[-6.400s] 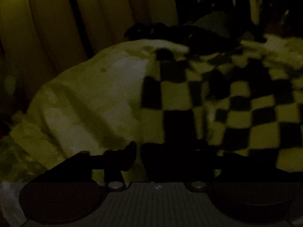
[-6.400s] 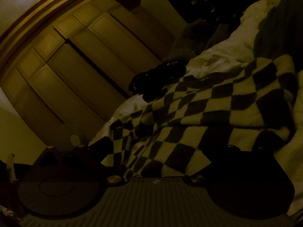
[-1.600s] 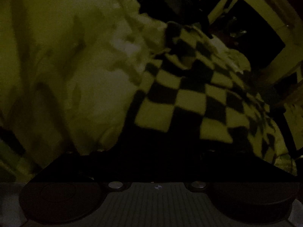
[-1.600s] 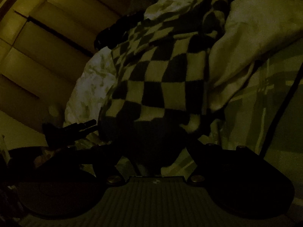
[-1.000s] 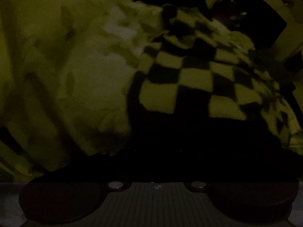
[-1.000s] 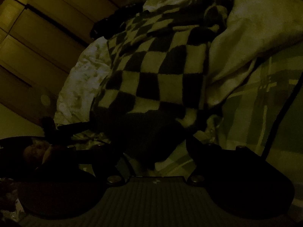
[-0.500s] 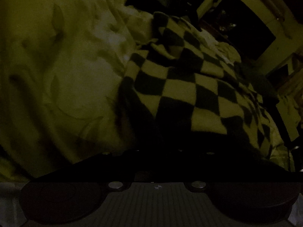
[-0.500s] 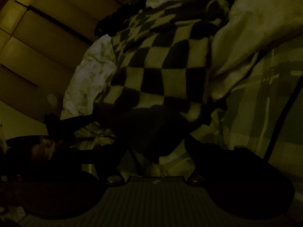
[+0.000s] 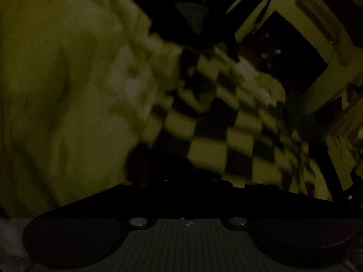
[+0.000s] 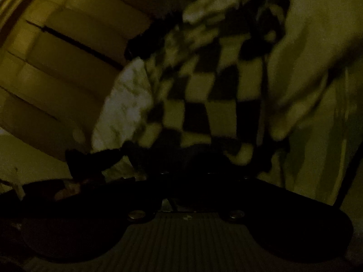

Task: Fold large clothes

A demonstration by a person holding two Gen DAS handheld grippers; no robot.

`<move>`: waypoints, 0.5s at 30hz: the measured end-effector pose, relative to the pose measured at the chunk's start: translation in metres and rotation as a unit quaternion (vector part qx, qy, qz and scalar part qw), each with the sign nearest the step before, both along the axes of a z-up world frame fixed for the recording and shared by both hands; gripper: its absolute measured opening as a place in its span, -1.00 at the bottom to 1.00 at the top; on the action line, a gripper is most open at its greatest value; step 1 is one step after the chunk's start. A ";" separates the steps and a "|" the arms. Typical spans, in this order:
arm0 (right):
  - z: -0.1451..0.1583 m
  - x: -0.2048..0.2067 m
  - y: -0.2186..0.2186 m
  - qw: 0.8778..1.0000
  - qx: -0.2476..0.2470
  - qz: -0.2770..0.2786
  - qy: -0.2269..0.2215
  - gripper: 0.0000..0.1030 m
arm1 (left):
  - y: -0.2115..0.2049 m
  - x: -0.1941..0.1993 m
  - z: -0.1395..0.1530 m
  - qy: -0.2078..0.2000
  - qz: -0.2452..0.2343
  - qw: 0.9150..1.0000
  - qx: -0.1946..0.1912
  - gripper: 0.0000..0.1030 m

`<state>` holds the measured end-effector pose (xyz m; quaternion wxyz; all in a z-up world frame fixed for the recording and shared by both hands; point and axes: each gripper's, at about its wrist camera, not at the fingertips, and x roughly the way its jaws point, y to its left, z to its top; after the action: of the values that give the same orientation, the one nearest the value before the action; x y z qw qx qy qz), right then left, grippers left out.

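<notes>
A black-and-pale checkered garment [image 9: 217, 136] lies crumpled on the bed and runs from the far middle down to my left gripper [image 9: 188, 185]. The left fingers meet in the dark over its near edge, shut on the cloth. In the right wrist view the same checkered garment [image 10: 204, 95] comes down to my right gripper [image 10: 188, 176], whose jaws are shut on its dark lower hem. Both fingertip pairs are lost in shadow, and both views are dim and motion-blurred.
A pale blanket [image 9: 68, 90] fills the left of the left wrist view and shows as a pale blanket [image 10: 317, 56] right of the garment. Wardrobe doors [image 10: 56, 68] stand at the left, with a white patterned sheet [image 10: 127, 104] beside a plaid sheet [image 10: 317, 170].
The right jaws have closed onto the garment's hem. The left gripper has risen and turned with the cloth's near edge, and both views have gone blurred.
</notes>
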<state>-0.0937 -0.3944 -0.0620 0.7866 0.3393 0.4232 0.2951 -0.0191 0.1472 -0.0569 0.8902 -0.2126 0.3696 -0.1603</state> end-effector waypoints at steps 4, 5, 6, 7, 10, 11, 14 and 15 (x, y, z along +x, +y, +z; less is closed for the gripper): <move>0.025 0.022 -0.013 0.998 0.009 -0.024 -0.062 -0.83 | -0.011 0.038 0.034 -0.049 -0.009 0.999 -0.014 0.37; 0.032 0.030 -0.017 0.997 0.015 -0.030 -0.076 -0.83 | -0.015 0.049 0.043 -0.063 -0.009 0.998 -0.012 0.36; 0.038 0.038 -0.022 0.995 0.022 -0.039 -0.090 -0.83 | -0.021 0.060 0.052 -0.076 -0.009 0.997 -0.007 0.36; 0.044 0.048 -0.027 0.993 0.030 -0.048 -0.102 -0.83 | -0.028 0.072 0.062 -0.091 -0.006 0.996 0.003 0.34; 0.061 0.084 -0.042 0.988 0.053 -0.065 -0.127 -0.83 | -0.051 0.116 0.090 -0.133 -0.003 0.991 0.025 0.32; 0.064 0.094 -0.045 0.987 0.057 -0.071 -0.133 -0.83 | -0.059 0.132 0.095 -0.137 0.000 0.990 0.027 0.31; 0.070 0.134 -0.061 0.982 0.062 -0.111 -0.137 -0.83 | -0.088 0.181 0.099 -0.141 0.007 0.988 0.064 0.30; 0.068 0.148 -0.066 0.982 0.063 -0.120 -0.133 -0.83 | -0.097 0.195 0.097 -0.139 0.009 0.987 0.080 0.31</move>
<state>0.0539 -0.4604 0.0063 0.8425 0.3946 0.2517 0.2667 0.1757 0.0501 0.0398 0.9486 -0.1192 0.2515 -0.1503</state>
